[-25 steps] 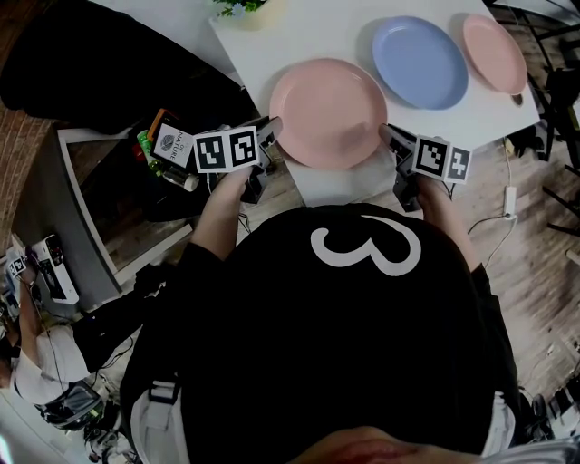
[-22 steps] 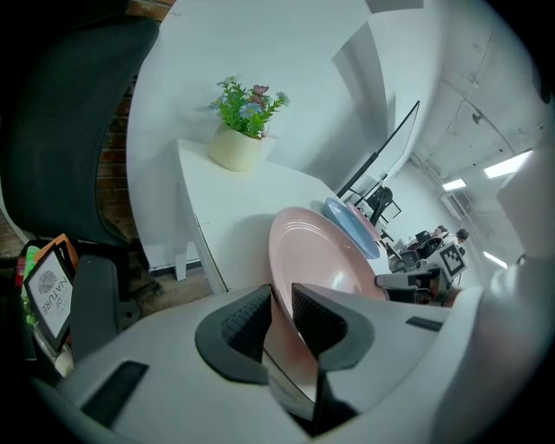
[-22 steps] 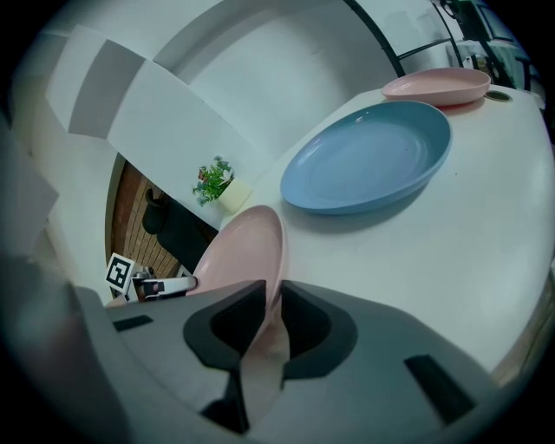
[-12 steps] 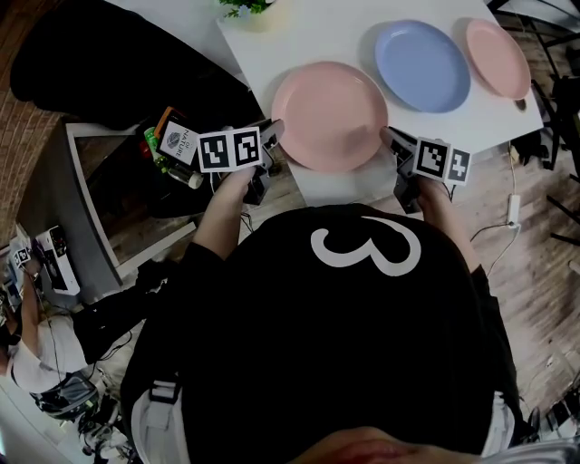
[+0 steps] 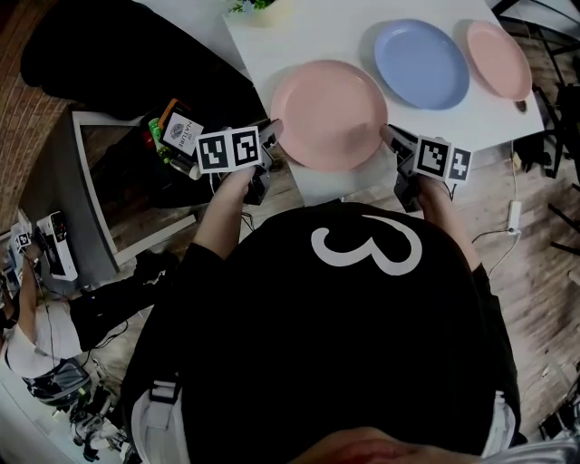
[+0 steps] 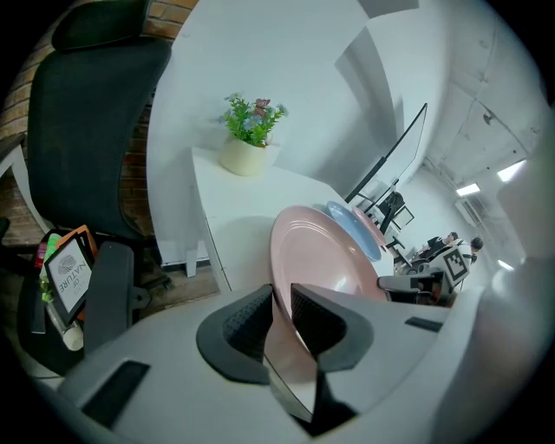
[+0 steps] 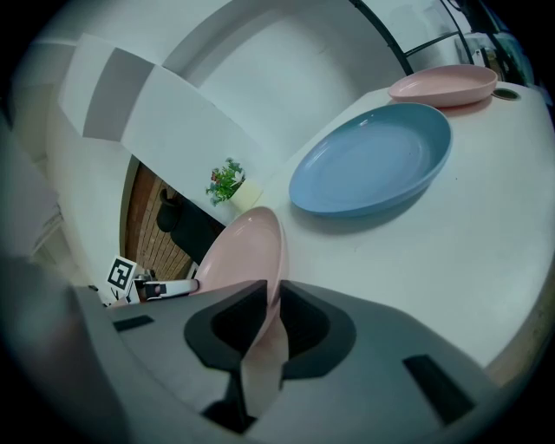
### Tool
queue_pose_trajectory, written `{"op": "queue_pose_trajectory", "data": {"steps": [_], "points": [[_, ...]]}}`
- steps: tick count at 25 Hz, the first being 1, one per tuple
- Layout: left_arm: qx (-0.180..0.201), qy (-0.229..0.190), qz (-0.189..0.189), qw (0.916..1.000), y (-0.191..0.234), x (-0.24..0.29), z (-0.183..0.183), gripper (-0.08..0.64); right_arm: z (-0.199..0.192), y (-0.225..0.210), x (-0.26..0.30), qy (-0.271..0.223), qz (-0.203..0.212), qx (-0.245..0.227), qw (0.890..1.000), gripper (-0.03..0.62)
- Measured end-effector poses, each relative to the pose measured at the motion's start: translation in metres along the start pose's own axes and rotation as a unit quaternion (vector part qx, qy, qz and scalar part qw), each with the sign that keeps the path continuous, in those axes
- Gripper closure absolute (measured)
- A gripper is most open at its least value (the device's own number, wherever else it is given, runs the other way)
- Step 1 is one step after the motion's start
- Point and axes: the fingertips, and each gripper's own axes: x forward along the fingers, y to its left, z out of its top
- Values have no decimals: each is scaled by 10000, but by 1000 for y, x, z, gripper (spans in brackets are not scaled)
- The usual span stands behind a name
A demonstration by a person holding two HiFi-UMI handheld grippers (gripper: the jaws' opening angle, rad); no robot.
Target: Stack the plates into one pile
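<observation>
1. Head view: the left tool point(image 5: 272, 134) and right tool point(image 5: 388, 136) are each clamped on opposite rims of the large pink plate point(image 5: 328, 113), at the near edge of the white surface point(image 5: 308, 36).
2. The blue plate point(image 5: 421, 63) lies farther right, with the small pink plate point(image 5: 497, 59) just beside it.

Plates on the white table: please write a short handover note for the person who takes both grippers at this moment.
Grippers: left gripper shut on the near pink plate at its left rim; right gripper shut on its right rim.
Things: blue plate and far pink plate lie apart on the table, nothing on them.
Done: near pink plate gripped on both sides; no pile yet.
Left: likely set it on the blue plate, then add the far pink plate.
</observation>
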Motion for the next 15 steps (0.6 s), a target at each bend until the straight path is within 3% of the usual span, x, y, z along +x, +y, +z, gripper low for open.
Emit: {"op": "queue_pose_trajectory", "data": {"steps": [15], "points": [[-7, -519, 19, 9986, -63, -25, -3, 491, 6, 1, -63, -259, 65, -432, 9987, 531]]}}
